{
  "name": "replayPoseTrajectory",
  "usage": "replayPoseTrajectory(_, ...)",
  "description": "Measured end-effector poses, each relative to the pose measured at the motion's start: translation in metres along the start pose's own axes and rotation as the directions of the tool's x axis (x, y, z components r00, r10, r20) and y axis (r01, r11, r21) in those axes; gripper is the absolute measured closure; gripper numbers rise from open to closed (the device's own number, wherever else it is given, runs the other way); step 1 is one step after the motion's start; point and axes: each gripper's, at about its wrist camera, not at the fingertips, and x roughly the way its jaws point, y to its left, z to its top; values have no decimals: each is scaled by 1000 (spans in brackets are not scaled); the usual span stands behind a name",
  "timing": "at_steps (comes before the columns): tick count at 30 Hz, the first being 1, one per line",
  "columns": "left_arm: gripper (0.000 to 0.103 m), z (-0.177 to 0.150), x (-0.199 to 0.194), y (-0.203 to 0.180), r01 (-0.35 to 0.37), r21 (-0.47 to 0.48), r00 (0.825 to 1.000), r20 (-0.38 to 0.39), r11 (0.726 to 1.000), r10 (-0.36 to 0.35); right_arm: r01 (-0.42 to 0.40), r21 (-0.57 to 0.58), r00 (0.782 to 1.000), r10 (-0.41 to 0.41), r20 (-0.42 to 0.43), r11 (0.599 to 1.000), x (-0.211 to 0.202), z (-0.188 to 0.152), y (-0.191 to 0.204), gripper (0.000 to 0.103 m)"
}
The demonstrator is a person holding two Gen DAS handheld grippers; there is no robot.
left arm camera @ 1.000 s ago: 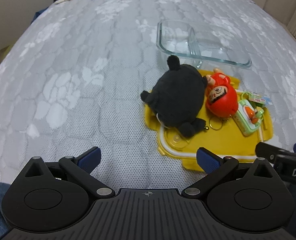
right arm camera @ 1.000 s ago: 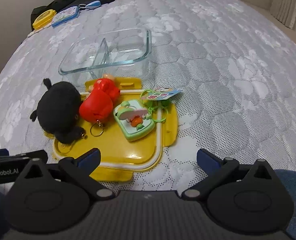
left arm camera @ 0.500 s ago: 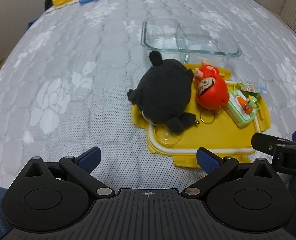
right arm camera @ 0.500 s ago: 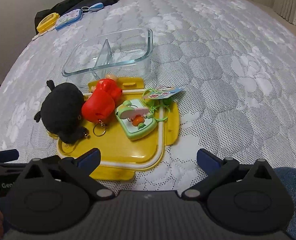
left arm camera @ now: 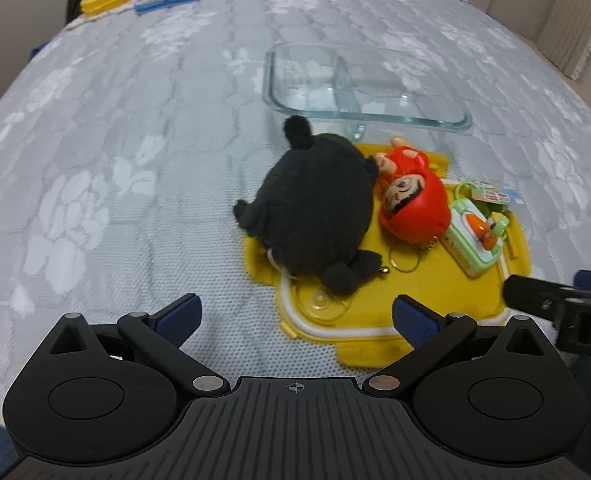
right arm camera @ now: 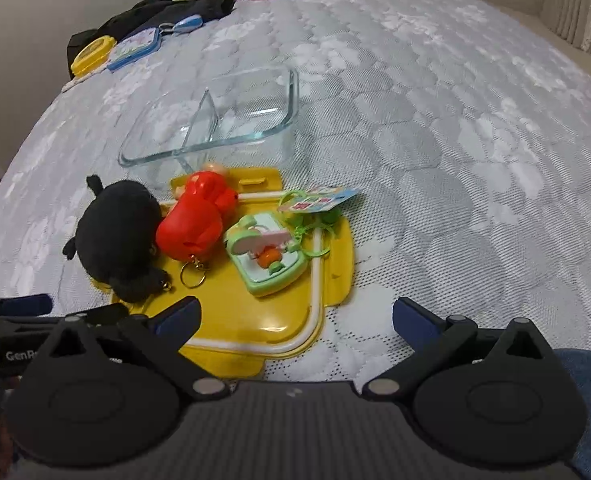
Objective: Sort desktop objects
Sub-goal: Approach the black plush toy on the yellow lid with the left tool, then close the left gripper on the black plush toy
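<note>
Both claws, the left claw and the right claw, are spread wide and hold nothing. A black plush, red doll and green toy lie on the yellow lid, near the glass dish.

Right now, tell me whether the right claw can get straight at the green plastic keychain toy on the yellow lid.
Probably yes. The right claw is open and empty, and the green plastic keychain toy lies uncovered on the yellow lid, just ahead of it. The red doll keychain sits apart to the side.
</note>
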Motion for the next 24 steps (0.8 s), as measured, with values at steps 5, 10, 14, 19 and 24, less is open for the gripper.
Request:
replayPoseTrajectory(5,0,-1,4,-6,-10,47,1000,-1,999,10,8,7,1000,-8,-20,1000,6,0,1,0)
replayPoseTrajectory(10,0,1,6,0,9,2,1000,-17,1000,-9,45,25,999,-44,-19,999,9,0,-2,0)
replayPoseTrajectory(14,0,10,8,12,76,-102,997,-26,992,-79,68,2,998,-68,16,998,7,7,1,0)
replayPoseTrajectory(19,0,38,19,7,63,-77,998,6,995,-63,53,7,996,-53,74,999,13,22,-6,0)
replayPoseTrajectory(24,0,54,35,-12,-31,41,999,16,999,31,-1,35,996,-2,88,999,26,35,-17,0)
